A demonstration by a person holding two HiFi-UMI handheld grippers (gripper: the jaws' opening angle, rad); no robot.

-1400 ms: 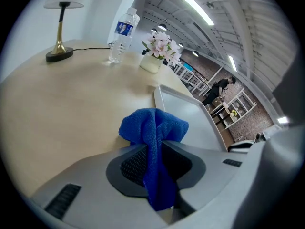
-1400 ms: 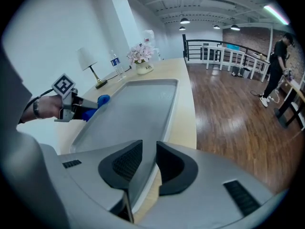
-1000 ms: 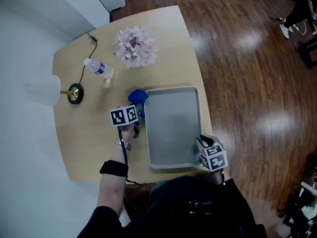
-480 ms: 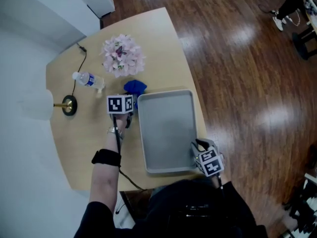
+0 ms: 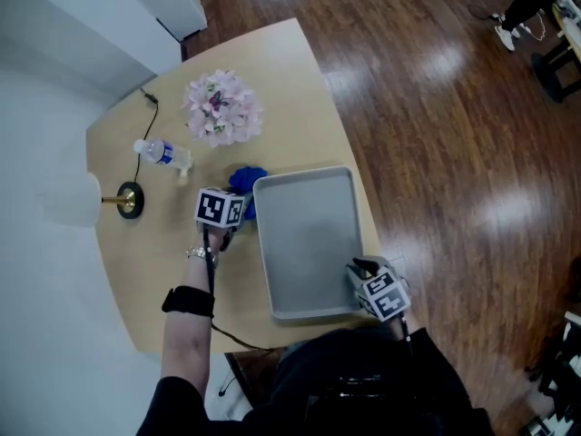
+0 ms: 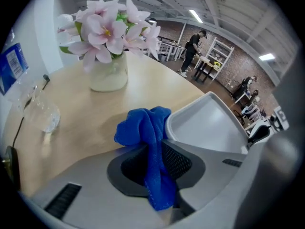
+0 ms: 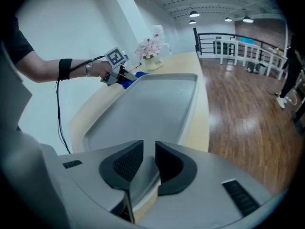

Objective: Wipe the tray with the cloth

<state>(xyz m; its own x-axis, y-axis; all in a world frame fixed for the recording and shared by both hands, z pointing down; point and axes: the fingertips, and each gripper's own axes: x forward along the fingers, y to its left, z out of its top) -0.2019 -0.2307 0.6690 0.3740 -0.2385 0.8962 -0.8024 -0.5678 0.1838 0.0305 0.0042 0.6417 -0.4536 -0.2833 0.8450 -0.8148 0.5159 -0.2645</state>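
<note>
While your left gripper (image 6: 153,168) has its jaws clamped on the blue cloth (image 6: 142,128), the bunched end sits just outside the tray's (image 5: 309,243) far left corner, over the table (image 5: 150,280). Your right gripper (image 7: 148,156) has just been closing its jaws, and they pinch the tray's near right rim. 1 vase of flowers (image 5: 221,107) stands beyond the cloth.

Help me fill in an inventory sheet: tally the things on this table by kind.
tray: 1
blue cloth: 1
vase of flowers: 1
water bottle: 1
lamp: 1
Total: 5
</note>
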